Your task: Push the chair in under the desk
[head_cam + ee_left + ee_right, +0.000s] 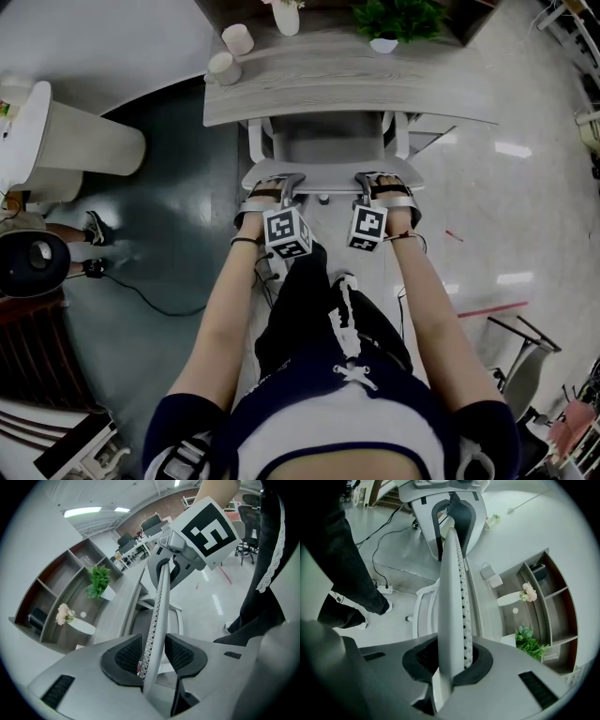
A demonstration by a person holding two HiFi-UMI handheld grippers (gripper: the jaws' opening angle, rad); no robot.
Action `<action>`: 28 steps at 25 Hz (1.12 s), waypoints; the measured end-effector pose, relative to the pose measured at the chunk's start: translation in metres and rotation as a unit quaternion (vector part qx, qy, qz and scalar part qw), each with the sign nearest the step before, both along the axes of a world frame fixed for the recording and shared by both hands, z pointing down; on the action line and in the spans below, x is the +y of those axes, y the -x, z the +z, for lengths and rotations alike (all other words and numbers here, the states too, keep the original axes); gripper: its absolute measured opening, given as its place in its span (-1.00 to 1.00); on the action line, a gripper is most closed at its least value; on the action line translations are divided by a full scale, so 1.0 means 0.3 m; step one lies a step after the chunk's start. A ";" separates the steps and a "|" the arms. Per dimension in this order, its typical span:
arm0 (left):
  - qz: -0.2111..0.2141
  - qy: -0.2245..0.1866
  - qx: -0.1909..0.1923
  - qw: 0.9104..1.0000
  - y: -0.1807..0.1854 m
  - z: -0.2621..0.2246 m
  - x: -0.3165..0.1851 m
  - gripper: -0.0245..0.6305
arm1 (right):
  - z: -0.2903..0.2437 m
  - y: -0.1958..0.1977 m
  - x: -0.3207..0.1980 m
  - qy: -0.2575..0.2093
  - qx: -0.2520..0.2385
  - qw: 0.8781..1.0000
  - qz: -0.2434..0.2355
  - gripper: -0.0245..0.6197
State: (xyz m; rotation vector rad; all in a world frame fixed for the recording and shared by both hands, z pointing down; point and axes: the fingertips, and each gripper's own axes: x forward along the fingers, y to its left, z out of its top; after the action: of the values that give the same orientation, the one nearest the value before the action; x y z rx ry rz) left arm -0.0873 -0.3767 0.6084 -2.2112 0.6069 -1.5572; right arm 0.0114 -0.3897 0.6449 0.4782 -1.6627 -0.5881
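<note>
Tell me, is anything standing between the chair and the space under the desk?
Nothing visible does. The chair stands straight in front of the desk, its seat partly under the edge; the space deeper under the desk is hidden.

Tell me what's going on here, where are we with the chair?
A person stands behind the chair with a gripper in each hand, both on the top rim of its backrest. The right gripper is clamped on the rim. The left gripper has the rim between its jaws, but they stand wide, with a gap showing. The seat is partly under the desk; the backrest is not.
</note>
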 end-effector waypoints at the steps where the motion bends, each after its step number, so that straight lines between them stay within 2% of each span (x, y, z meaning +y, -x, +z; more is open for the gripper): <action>1: 0.001 0.000 0.000 1.000 0.000 0.000 -0.001 -0.44 | 0.000 0.000 -0.002 0.000 0.001 1.000 0.000 -0.82; 12: 0.010 0.000 -0.001 1.000 -0.005 0.003 -0.001 -0.46 | 0.004 -0.008 -0.010 -0.007 0.006 1.000 0.004 -0.83; 19: 0.011 -0.002 0.000 1.000 -0.005 0.003 -0.013 -0.47 | 0.008 -0.010 -0.021 0.010 0.006 1.000 0.013 -0.83; 23: 0.004 0.043 0.024 0.999 -0.020 -0.005 0.002 -0.46 | 0.005 -0.020 -0.019 0.037 -0.011 0.998 0.042 -0.80; 28: -0.027 0.118 0.072 0.990 -0.027 -0.027 0.013 -0.43 | -0.023 -0.016 -0.004 0.066 -0.018 0.996 0.059 -0.60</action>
State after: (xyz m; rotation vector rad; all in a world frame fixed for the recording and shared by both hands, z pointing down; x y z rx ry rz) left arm -0.0793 -0.3727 0.6003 -2.5202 0.5514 -1.5774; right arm 0.0163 -0.3909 0.6378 0.4897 -1.6828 -0.3831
